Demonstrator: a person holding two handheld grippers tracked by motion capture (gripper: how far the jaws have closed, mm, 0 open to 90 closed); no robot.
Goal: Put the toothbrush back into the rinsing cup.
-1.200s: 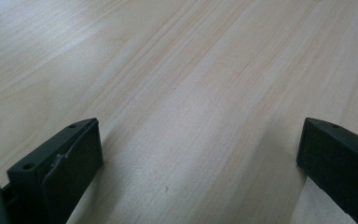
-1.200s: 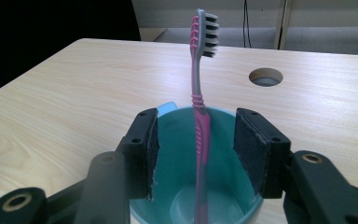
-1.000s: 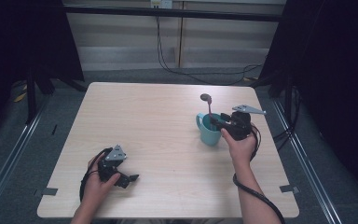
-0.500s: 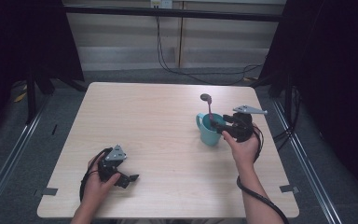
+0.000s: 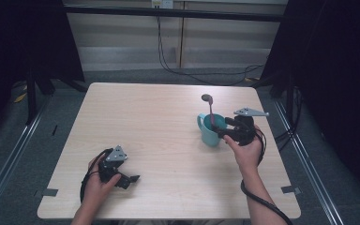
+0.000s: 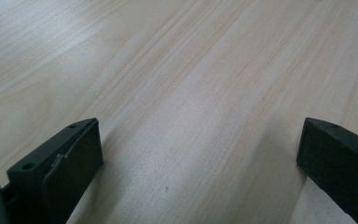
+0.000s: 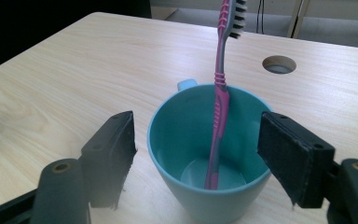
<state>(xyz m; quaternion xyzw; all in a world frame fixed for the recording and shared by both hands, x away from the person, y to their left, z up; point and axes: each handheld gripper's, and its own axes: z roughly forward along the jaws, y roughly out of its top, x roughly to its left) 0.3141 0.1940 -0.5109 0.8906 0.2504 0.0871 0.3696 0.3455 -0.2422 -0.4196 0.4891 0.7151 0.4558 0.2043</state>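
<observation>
A teal mug (image 5: 208, 132) (image 7: 182, 126) stands on the wooden table (image 5: 159, 126), right of the middle. In it a pink toothbrush (image 5: 211, 116) (image 7: 220, 93) stands upright, bristle head on top. My right gripper (image 5: 219, 131) (image 7: 198, 135) is level with the mug's rim, with one jaw on each side. Its jaws have just been opening; they stand apart and the pads (image 7: 116, 154) do not press on the mug. Near the front left edge my left gripper (image 5: 127, 177) (image 6: 200, 144) rests low over bare wood, open with nothing between the jaws.
A round cable hole (image 7: 279, 64) is cut in the tabletop beyond the mug. Black frame posts and dark curtains flank the table, and cables lie on the floor behind it. Each gripper's cable trails off the front edge.
The right hand has drawn back a little from the mug, toward the person. The toothbrush stays upright in the mug. The left hand has not moved.
</observation>
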